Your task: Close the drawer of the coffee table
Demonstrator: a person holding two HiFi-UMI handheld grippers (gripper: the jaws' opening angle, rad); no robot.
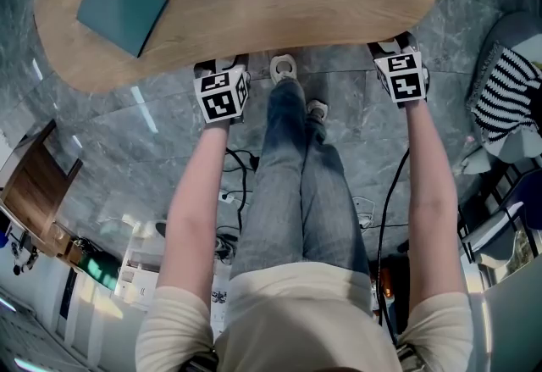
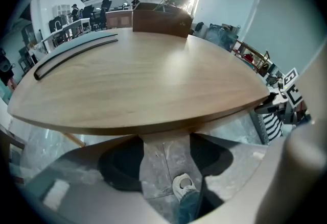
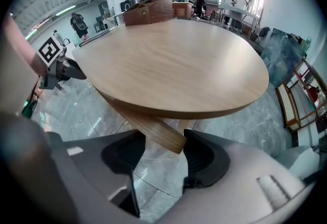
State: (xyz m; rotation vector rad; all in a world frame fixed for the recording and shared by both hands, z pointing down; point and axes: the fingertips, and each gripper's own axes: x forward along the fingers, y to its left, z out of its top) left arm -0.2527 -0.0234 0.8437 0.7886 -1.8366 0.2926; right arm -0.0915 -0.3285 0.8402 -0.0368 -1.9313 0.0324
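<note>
No drawer juts from the coffee table (image 1: 254,6) at 12 o'clock, so it is likely shut already or hidden beneath; left gripper (image 2: 166,163) at 11 and right gripper (image 3: 163,155) at 1 sit at the near edge, jaws apart and empty, a wooden leg (image 3: 153,133) showing between the right pair

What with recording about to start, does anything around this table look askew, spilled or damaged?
One thing: a wooden bar juts slantwise from under the tabletop, between the jaws of the open right claw; drawer part or leg, I cannot tell. Nothing looks spilled or broken.
</note>
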